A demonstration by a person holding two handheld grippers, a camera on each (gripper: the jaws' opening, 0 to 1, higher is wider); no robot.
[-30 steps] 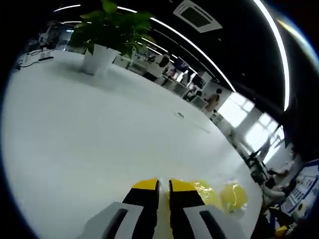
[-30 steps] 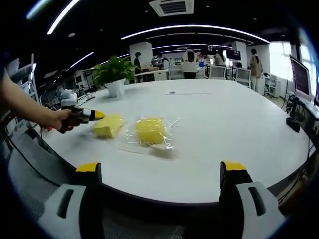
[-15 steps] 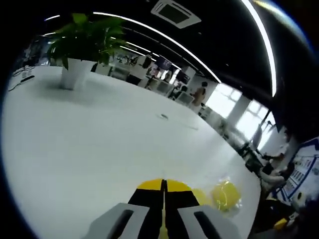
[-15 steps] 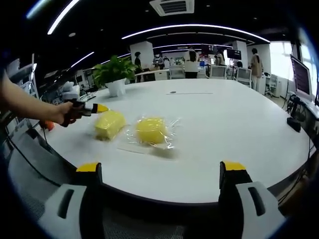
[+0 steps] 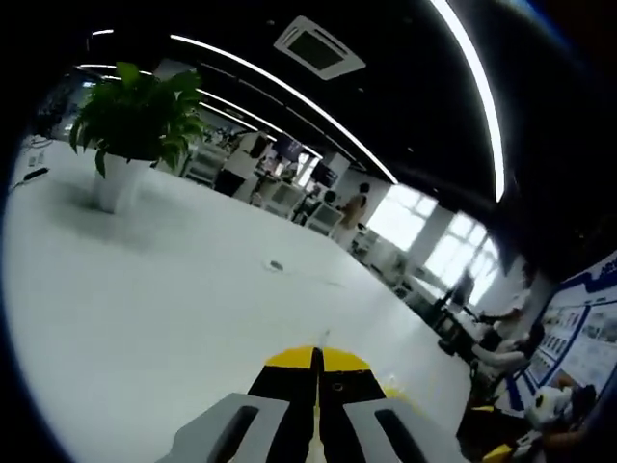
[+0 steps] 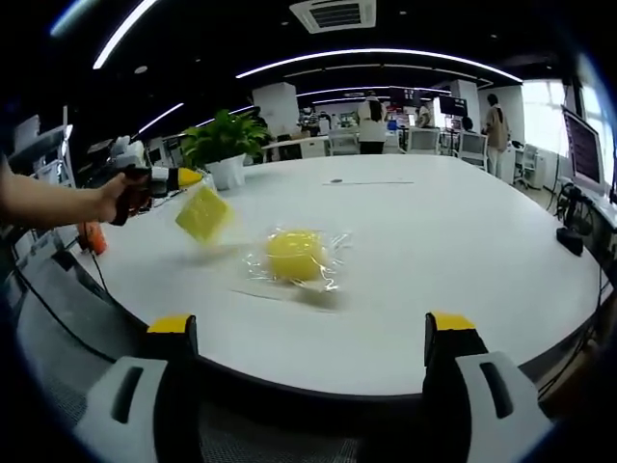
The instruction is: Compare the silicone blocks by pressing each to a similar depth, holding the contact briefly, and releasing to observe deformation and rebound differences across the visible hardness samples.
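Note:
In the right gripper view a hand at the left holds my left gripper (image 6: 183,177), raised above the white table (image 6: 453,241). A flat yellow silicone block (image 6: 202,213) in clear wrap hangs tilted from its tip, off the table. A second, rounder yellow block (image 6: 294,254) lies on the table in crinkled clear wrap. My right gripper (image 6: 311,328) stands open at the near table edge, well short of both blocks. In the left gripper view my left gripper (image 5: 316,359) has its yellow tips pressed together, with a sliver of yellow block (image 5: 390,394) beside them.
A potted green plant (image 6: 224,145) in a white pot stands at the table's far left, also seen as plant (image 5: 135,116). The table surface (image 5: 145,289) stretches wide and white. People and desks fill the office behind. A dark cable object (image 6: 567,239) lies at the table's right edge.
The left gripper has risen from the table and carried the flat yellow block up with it; a second ago the block lay flat. The round block and right gripper have not moved.

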